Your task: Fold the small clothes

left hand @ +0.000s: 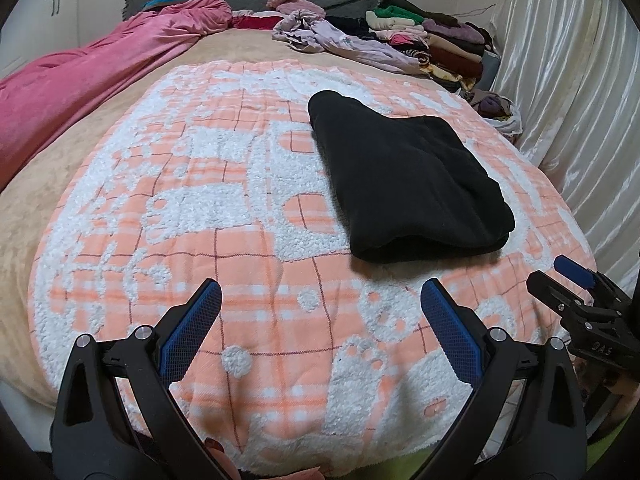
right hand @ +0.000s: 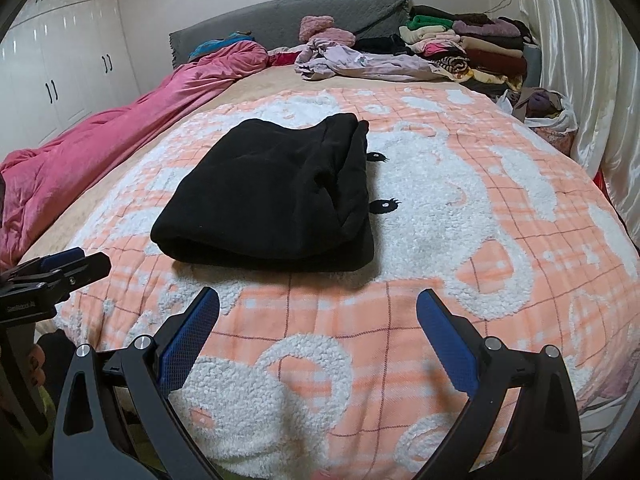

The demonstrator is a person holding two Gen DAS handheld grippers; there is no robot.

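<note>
Both tongs sit nearest the lenses, each over the near edge of the bed. Left tongs (left hand: 320,292): blue pads spread wide, nothing between them. Right tongs (right hand: 318,300): likewise spread wide, empty. Each pair also shows at the margin of the other's view, side by side and low, clear of any cloth.

Black garment (left hand: 404,176): lies on the peach-and-white blanket (left hand: 224,216), ahead of both tongs and apart from them. It reads as a compact, roughly rectangular bundle of several layers; a rounded fold edge faces the cameras, and stacked edges show along its right side in the right wrist view. No sleeve or loose flap trails out. Judgement: this piece looks folded, or nearly so; at most it wants one squaring-up.

Far end of bed, by the headboard: a loose lilac garment (right hand: 360,62), crumpled and spread out, not folded. Beside it, against the curtain, a stack of folded clothes (left hand: 436,40) in mixed colours, plausibly the pile for finished pieces. A pink duvet (left hand: 84,76) is bunched along the left side.

Progress, as a judgement: black piece essentially done and not yet moved to the stack; lilac piece untouched. Whether more unfolded items lie behind the stack cannot be told. What is left appears to be placing the black bundle, then starting on the lilac one.
</note>
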